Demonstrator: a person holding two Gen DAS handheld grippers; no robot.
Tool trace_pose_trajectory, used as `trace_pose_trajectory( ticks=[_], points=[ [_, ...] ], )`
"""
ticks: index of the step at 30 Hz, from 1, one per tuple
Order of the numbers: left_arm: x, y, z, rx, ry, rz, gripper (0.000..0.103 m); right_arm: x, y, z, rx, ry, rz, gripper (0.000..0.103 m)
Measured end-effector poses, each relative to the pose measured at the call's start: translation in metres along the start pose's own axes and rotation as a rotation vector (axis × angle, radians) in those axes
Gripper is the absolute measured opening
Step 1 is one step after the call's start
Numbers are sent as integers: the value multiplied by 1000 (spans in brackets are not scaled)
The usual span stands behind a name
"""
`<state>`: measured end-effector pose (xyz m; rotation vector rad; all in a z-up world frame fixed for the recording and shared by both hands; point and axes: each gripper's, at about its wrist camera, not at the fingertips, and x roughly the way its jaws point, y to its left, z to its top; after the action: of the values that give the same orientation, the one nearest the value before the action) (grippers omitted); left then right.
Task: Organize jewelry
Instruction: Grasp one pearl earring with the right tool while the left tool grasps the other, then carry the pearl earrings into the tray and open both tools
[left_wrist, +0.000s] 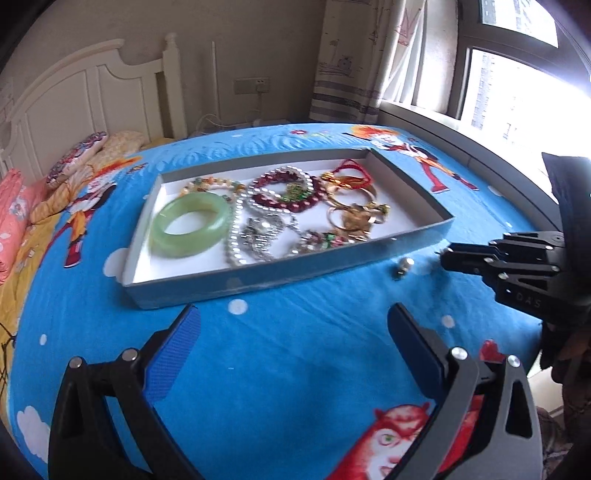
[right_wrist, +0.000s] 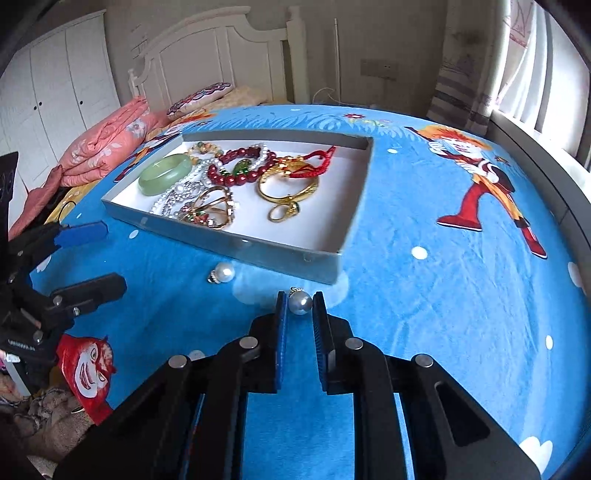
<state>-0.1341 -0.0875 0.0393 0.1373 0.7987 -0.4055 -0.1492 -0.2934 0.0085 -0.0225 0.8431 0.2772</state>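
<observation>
Two pearl earrings are seen on the blue bedspread (right_wrist: 424, 206), outside one grey tray (right_wrist: 258, 251) of jewelry.

One pearl earring (right_wrist: 300, 302) is pinched between the blue pads of the right gripper (right_wrist: 300, 308), tilted downward just before the tray's near wall; the second pearl earring (right_wrist: 222, 273) lies to its left. One green bangle (left_wrist: 190, 225) is counted in the tray. The left gripper (left_wrist: 293, 332) is held wide apart, nothing between its fingers, above the bedspread.
</observation>
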Motion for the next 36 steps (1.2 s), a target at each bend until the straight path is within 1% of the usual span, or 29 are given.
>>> trace_pose_trajectory(
  ticks=[2,3,5,6,8,11,15,20,24,26,33,36],
  points=[
    [8,-17,2,21,34,-53,84,-2,-9,-2,27,-6,2,16],
    [12,-26,4,35,47,-64,81,-4,-12,-3,33,-9,4,16],
    [22,-45,6,68,66,-76,70,-5,-14,-4,36,-14,5,16],
    [26,-53,7,83,75,-83,67,-5,-15,-5,36,-14,6,16],
    [37,-68,10,105,95,-86,53,-5,-16,-6,34,-14,10,16],
    [46,-82,14,131,95,-56,43,-5,-17,-8,39,-16,21,16],
    [53,-87,23,115,98,-43,36,-5,-19,-9,44,-18,33,16],
    [56,-93,26,128,93,-16,27,-5,-19,-10,44,-18,44,16],
    [56,-94,24,138,85,-20,20,-5,-19,-9,44,-18,44,16],
    [56,-94,23,135,82,-24,14,-5,-20,-9,42,-18,42,16],
    [54,-90,22,122,75,-46,14,-4,-18,-10,36,-18,36,16],
    [51,-88,20,116,67,-69,13,-4,-18,-10,34,-18,35,16]
  ],
)
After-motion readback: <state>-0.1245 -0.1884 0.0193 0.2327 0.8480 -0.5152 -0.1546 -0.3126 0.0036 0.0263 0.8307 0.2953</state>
